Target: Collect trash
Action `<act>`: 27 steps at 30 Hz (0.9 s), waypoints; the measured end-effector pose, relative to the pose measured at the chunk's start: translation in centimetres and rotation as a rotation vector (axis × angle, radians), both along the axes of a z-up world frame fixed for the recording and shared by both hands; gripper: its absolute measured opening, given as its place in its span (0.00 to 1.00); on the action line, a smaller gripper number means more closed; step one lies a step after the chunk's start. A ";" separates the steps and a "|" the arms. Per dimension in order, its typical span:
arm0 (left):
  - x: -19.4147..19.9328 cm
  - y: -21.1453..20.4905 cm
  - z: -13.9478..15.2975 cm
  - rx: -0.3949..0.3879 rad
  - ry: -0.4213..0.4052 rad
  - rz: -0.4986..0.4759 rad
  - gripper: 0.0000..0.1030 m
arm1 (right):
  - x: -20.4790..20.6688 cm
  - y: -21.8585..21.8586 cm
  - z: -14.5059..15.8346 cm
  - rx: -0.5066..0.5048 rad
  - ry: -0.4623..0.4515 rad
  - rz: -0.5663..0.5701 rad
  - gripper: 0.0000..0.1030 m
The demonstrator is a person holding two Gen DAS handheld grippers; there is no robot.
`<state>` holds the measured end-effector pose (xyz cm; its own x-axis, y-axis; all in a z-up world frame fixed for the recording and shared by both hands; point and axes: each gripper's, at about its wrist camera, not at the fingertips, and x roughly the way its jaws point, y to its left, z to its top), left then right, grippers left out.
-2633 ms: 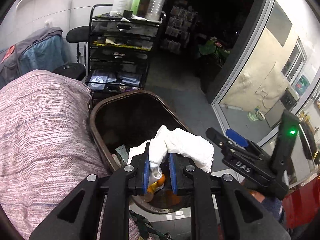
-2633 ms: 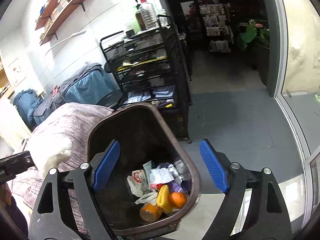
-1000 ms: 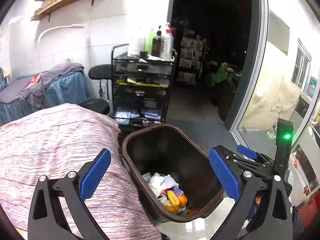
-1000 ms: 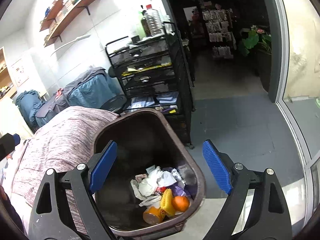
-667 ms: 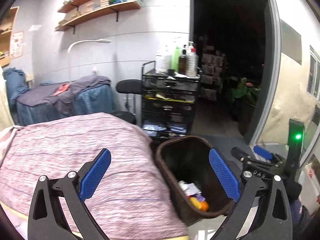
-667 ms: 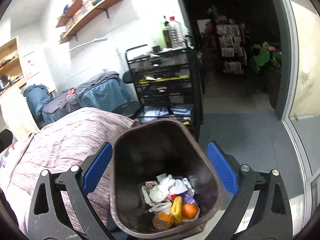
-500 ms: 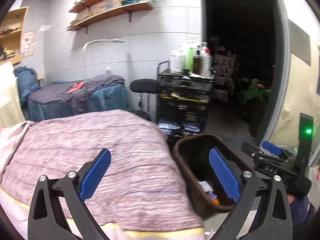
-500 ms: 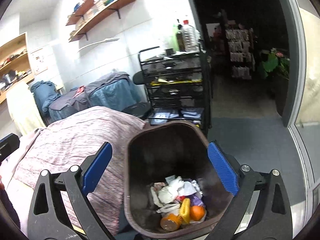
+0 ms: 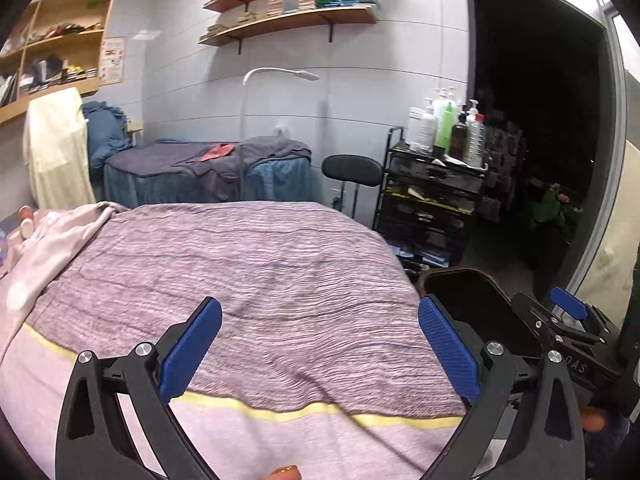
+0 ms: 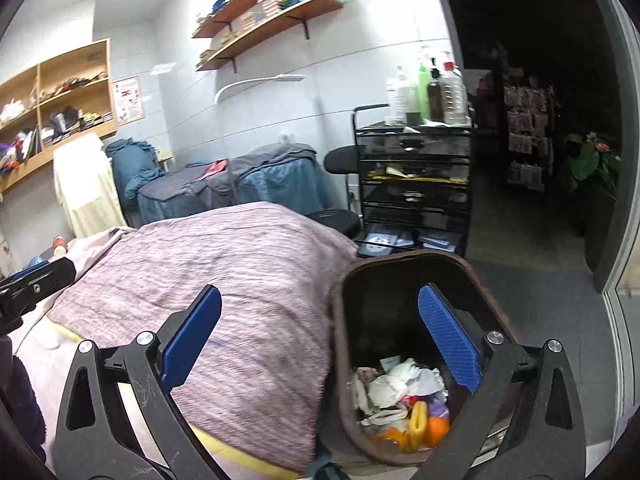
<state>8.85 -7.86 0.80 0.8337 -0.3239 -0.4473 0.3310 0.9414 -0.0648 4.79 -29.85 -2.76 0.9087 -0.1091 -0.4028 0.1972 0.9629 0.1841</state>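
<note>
My left gripper (image 9: 319, 308) is open with nothing between its blue pads, and it points over a bed with a purple striped blanket (image 9: 260, 272). The brown trash bin (image 9: 452, 276) stands at the bed's right end, mostly behind the left gripper's right finger. My right gripper (image 10: 320, 294) is open and empty too, held above the bed's end and the bin's rim (image 10: 340, 320). In the bin lie crumpled white tissues (image 10: 400, 388), a yellow wrapper and an orange (image 10: 436, 426). No loose trash shows on the blanket.
A black wire cart (image 9: 432, 200) topped with bottles stands behind the bin, a black stool (image 9: 352, 170) beside it. A second bed under blue and grey covers (image 9: 208, 172) lies along the back wall. A dark doorway opens at the right. Shelves hang above.
The left gripper let go of the white tissue, which now lies in the bin, and opened wide. Both views have swung left from the bin toward the bed.
</note>
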 end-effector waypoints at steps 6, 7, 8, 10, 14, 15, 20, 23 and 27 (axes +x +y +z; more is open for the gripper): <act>-1.5 3.6 -0.1 -0.032 -0.008 0.084 0.94 | -0.9 4.0 0.4 -0.023 -0.022 0.073 0.94; -1.8 4.0 -0.1 -0.032 -0.014 0.097 0.94 | -1.1 4.6 0.4 -0.031 -0.031 0.080 0.94; -2.1 4.5 -0.1 -0.026 -0.021 0.116 0.94 | -1.4 5.2 0.4 -0.038 -0.039 0.086 0.94; -2.8 5.3 -0.1 -0.016 -0.035 0.150 0.94 | -1.8 6.1 0.6 -0.044 -0.050 0.103 0.94; -3.5 6.4 -0.1 -0.013 -0.052 0.190 0.94 | -2.4 7.5 1.0 -0.060 -0.072 0.138 0.94; -3.6 6.5 -0.1 -0.010 -0.053 0.197 0.94 | -2.6 8.0 1.1 -0.070 -0.076 0.145 0.94; -4.3 7.2 -0.3 -0.004 -0.062 0.230 0.94 | -3.9 9.4 1.6 -0.081 -0.112 0.163 0.94; -4.7 7.2 -0.3 -0.007 -0.066 0.231 0.94 | -4.5 9.8 1.8 -0.079 -0.122 0.174 0.94; -4.9 7.1 -0.3 0.002 -0.073 0.230 0.94 | -5.0 10.4 2.0 -0.091 -0.122 0.183 0.94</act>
